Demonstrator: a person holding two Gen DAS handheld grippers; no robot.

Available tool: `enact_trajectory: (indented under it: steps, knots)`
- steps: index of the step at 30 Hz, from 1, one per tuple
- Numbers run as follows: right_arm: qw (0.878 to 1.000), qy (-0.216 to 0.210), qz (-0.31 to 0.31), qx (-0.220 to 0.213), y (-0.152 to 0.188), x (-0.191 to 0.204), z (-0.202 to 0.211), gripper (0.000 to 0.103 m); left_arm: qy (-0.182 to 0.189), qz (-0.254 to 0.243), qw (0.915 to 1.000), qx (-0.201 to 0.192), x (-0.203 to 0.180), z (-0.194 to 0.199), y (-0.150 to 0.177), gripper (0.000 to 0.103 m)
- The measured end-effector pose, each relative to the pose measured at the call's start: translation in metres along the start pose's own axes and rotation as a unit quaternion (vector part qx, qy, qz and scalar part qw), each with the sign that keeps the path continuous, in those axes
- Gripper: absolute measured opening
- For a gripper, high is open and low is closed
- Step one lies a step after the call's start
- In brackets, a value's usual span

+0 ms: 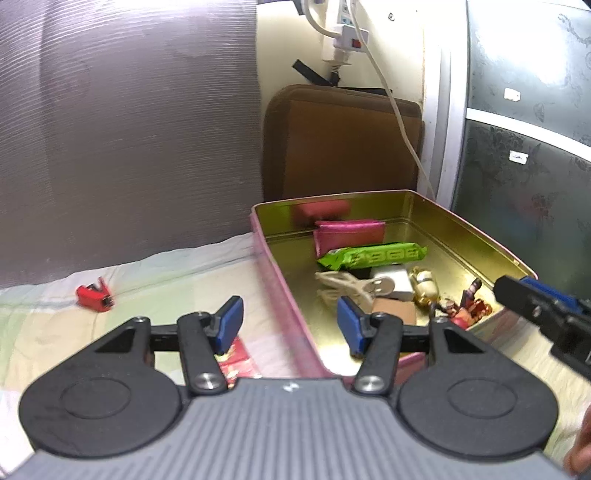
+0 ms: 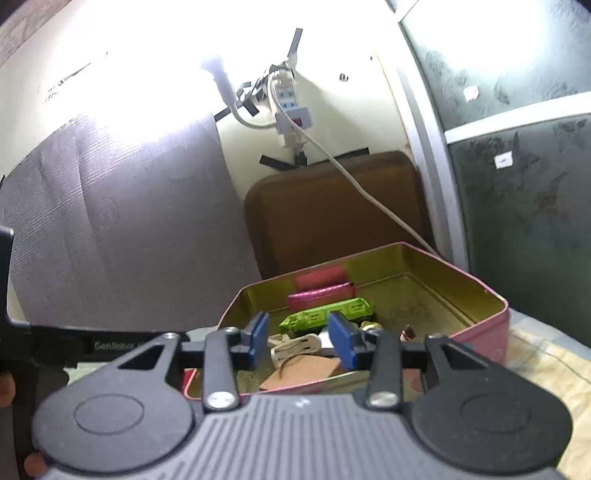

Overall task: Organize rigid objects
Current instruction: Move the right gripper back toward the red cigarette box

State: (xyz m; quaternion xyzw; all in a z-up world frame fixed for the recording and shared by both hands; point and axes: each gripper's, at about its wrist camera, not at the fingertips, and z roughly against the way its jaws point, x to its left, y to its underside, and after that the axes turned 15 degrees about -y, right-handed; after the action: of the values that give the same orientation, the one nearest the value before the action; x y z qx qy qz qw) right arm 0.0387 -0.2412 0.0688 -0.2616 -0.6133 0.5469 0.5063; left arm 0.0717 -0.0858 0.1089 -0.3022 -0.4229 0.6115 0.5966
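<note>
A pink tin [image 1: 286, 306] with a gold inside stands open on the bedsheet. In it lie a pink wallet [image 1: 349, 234], a green packet [image 1: 373, 256], a white charger with its cable [image 1: 391, 284], a gold figurine [image 1: 424, 286], a brown card [image 1: 393, 310] and a red toy figure [image 1: 472, 306]. My left gripper [image 1: 291, 325] is open above the tin's near left wall, nothing between its pads. My right gripper [image 2: 301, 341] is open over the tin's [image 2: 480, 291] near edge, above the cable [image 2: 295, 345] and card [image 2: 303, 373], holding nothing. It also shows at the right [image 1: 532, 295].
A small red stapler-like object [image 1: 94, 295] lies on the sheet to the left. A red packet [image 1: 236, 360] lies under my left gripper. Behind the tin a brown case [image 1: 343, 144] leans on the wall below a power strip [image 1: 347, 33]. Dark glass doors [image 1: 524, 110] stand at right.
</note>
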Motion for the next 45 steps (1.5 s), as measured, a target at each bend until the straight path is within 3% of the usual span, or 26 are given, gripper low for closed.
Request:
enact_trajectory:
  steps: [6,8,16,25,36,43,45]
  knots:
    - [1.0,-0.004,-0.007,-0.003,-0.005,0.01,0.002,0.047,-0.018,0.009,0.9998,-0.001,0.018,0.005,0.008,0.061]
    - [1.0,-0.006,-0.005,-0.006,-0.005,0.016,0.002,0.048,-0.027,0.013,0.9995,-0.004,0.025,0.006,0.01,0.065]
    - [1.0,-0.027,0.006,0.001,-0.002,0.037,-0.006,0.047,-0.055,0.028,0.9981,-0.003,0.051,-0.001,0.022,0.065]
    - [0.999,-0.043,0.023,0.022,0.007,0.061,-0.026,0.047,-0.081,0.052,0.995,0.025,0.088,-0.02,0.041,0.066]
    - [0.998,-0.03,0.034,0.041,0.02,0.068,-0.02,0.047,-0.05,0.063,0.9967,0.011,0.082,-0.011,0.067,0.069]
    - [0.998,-0.016,0.023,0.058,0.038,0.067,-0.016,0.047,-0.028,0.031,0.9991,0.013,0.065,-0.014,0.098,0.069]
    - [0.998,-0.014,0.02,0.058,0.04,0.068,-0.015,0.047,-0.028,0.03,0.9992,-0.003,0.064,-0.01,0.098,0.07]
